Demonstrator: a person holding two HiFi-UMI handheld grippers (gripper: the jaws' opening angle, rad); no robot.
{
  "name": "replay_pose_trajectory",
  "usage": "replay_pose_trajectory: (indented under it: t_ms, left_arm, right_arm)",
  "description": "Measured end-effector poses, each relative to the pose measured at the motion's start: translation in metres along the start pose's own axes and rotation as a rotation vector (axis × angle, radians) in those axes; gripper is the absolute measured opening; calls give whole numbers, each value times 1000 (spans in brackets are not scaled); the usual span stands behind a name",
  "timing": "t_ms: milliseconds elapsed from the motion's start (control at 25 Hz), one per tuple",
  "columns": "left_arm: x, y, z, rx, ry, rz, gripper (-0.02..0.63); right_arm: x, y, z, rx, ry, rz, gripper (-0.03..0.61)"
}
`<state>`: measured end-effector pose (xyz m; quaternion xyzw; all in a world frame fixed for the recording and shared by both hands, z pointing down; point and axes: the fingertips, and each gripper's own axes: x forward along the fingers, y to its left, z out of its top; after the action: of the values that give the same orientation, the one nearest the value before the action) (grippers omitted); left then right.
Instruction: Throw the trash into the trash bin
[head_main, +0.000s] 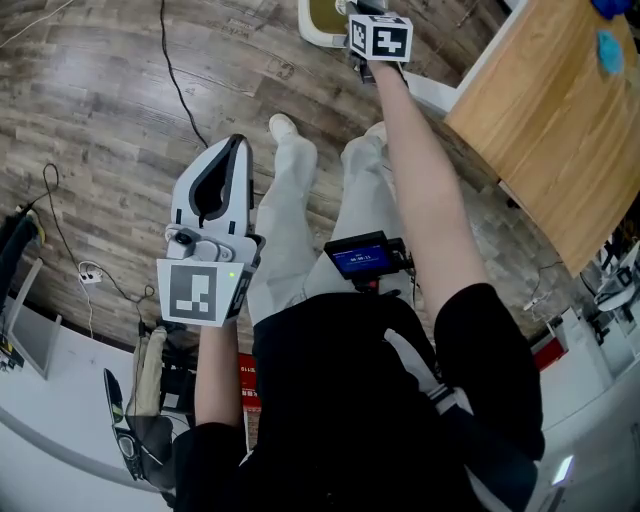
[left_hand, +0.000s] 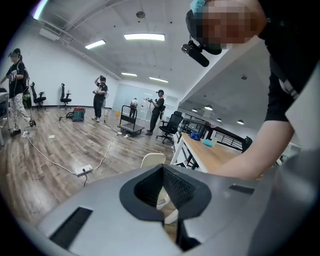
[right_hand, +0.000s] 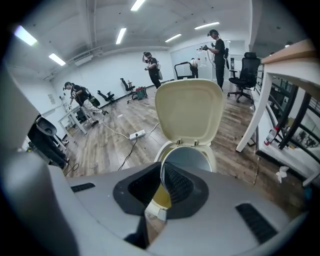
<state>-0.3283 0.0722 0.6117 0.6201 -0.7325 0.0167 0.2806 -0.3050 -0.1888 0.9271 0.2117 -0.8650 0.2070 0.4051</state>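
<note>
The room is big, with a wood floor (head_main: 100, 90). The trash bin (right_hand: 214, 161) stands on it beside the table (head_main: 540, 120). Its lid (right_hand: 189, 110) is up, right in front of the right gripper (right_hand: 161, 172). That gripper's jaws are pressed together, and the left gripper (left_hand: 162, 175) is closed too. No trash shows plainly between either pair. A thin scrap could stick to the pads or miss the hole. The bin's inside is mostly hidden.
</note>
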Motion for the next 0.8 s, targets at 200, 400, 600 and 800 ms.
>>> replay_pose_trajectory:
  t_ms: [200,400,600,800]
  left_arm:
    - [-2,-3,-6,-10,2,-27,-7]
    - [8,-14,-7,-20,10,-30,-6]
    - [8,-12,8,-1,-23,-26,-6]
    - [-2,-28,38,16,-81,-36,-6]
  right_arm:
    - [-1,2,1,74,-26,16,20]
    - [-9,-13,5,96,-39,15,48]
    - [-31,-1,22,98,-86,45,48]
    - [-84,34,46,134,-163,150,46]
